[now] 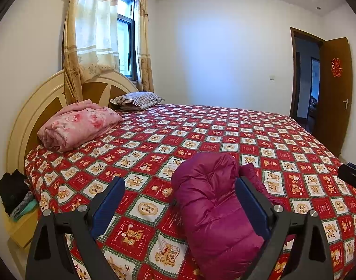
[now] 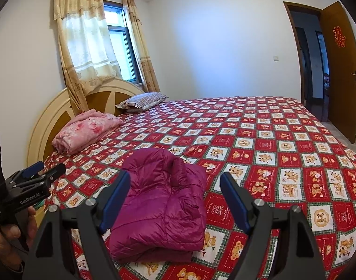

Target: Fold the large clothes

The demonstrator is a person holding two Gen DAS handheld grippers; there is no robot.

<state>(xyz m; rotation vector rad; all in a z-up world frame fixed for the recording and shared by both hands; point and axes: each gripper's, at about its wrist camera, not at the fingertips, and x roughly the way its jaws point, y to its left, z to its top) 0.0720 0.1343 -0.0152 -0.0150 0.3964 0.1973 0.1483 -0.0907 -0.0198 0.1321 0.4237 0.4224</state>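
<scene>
A magenta puffer jacket (image 1: 213, 207) lies folded in a compact bundle on the bed's red bear-print sheet (image 1: 283, 140), near the front edge. It also shows in the right wrist view (image 2: 163, 203). My left gripper (image 1: 178, 200) is open and empty, held above the near edge with the jacket between and below its blue-padded fingers (image 1: 110, 200). My right gripper (image 2: 175, 198) is open and empty, hovering just before the jacket. The left gripper also shows at the left of the right wrist view (image 2: 42, 170), held in a hand.
A folded pink quilt (image 1: 77, 123) and a striped pillow (image 1: 138, 99) lie by the headboard (image 1: 30, 116). A nightstand with dark clothes (image 1: 14, 191) stands left of the bed. An open wooden door (image 1: 334, 93) is at the right. Curtains hang over a window (image 1: 124, 35).
</scene>
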